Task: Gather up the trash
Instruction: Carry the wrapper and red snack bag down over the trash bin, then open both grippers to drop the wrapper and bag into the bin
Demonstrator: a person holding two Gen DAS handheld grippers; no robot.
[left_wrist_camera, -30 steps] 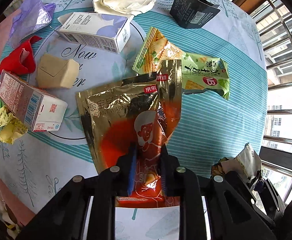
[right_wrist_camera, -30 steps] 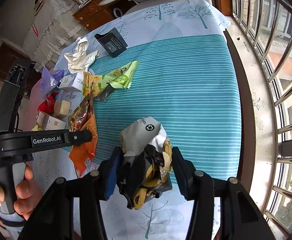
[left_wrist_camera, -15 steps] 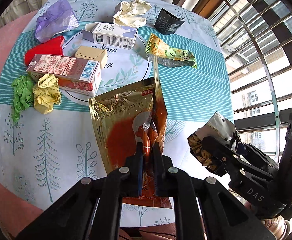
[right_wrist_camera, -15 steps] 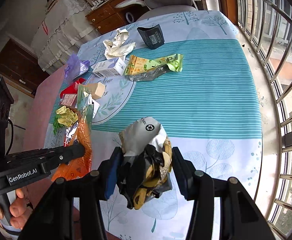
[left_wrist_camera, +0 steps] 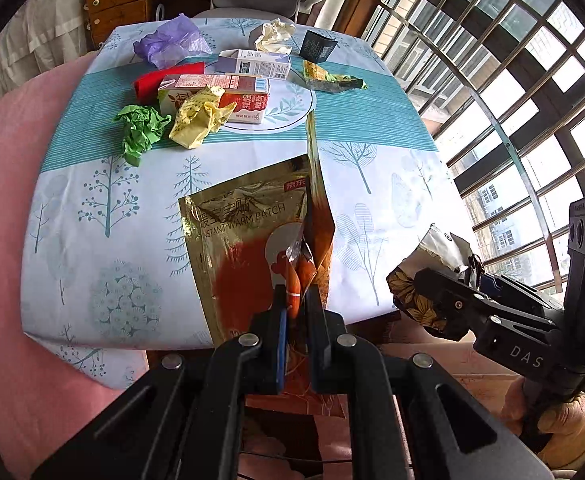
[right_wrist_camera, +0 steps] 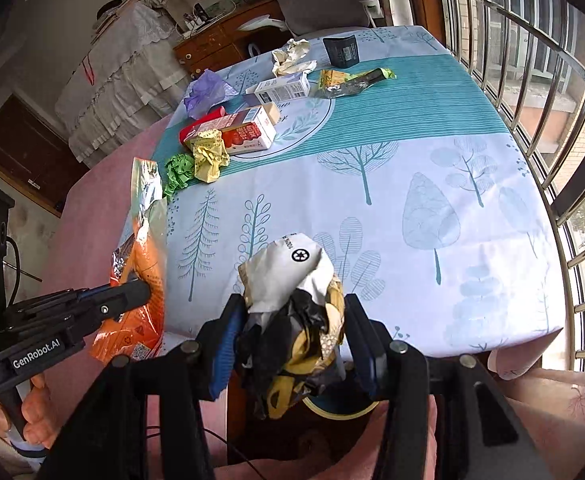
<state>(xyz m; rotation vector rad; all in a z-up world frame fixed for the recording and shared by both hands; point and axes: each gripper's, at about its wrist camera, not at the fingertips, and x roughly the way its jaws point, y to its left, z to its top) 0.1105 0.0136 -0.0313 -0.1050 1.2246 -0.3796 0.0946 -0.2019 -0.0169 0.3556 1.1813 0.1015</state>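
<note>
My left gripper (left_wrist_camera: 295, 300) is shut on a gold and orange warm-patch pouch (left_wrist_camera: 248, 240) and holds it upright above the table's near edge; the pouch also shows in the right wrist view (right_wrist_camera: 144, 264). My right gripper (right_wrist_camera: 292, 312) is shut on a crumpled white, black and yellow wrapper (right_wrist_camera: 292, 300), also off the near edge. That wrapper (left_wrist_camera: 436, 256) shows at the right of the left wrist view. More trash lies at the far side of the table (right_wrist_camera: 432, 168): a red-and-white carton (left_wrist_camera: 228, 96), yellow paper (left_wrist_camera: 200, 118) and green paper (left_wrist_camera: 140, 128).
Farther back lie a white carton (left_wrist_camera: 256, 64), a purple bag (left_wrist_camera: 170, 42), a red wrapper (left_wrist_camera: 160, 78), crumpled white paper (left_wrist_camera: 274, 34), a black pouch (left_wrist_camera: 316, 46) and a green snack wrapper (left_wrist_camera: 332, 80). A barred window (right_wrist_camera: 552, 80) runs along the right. A round rim (right_wrist_camera: 336, 410) shows under the right gripper.
Both grippers have pulled back from over the table toward its near edge, each still holding its trash. The pouch has been lifted off the green snack wrapper.
</note>
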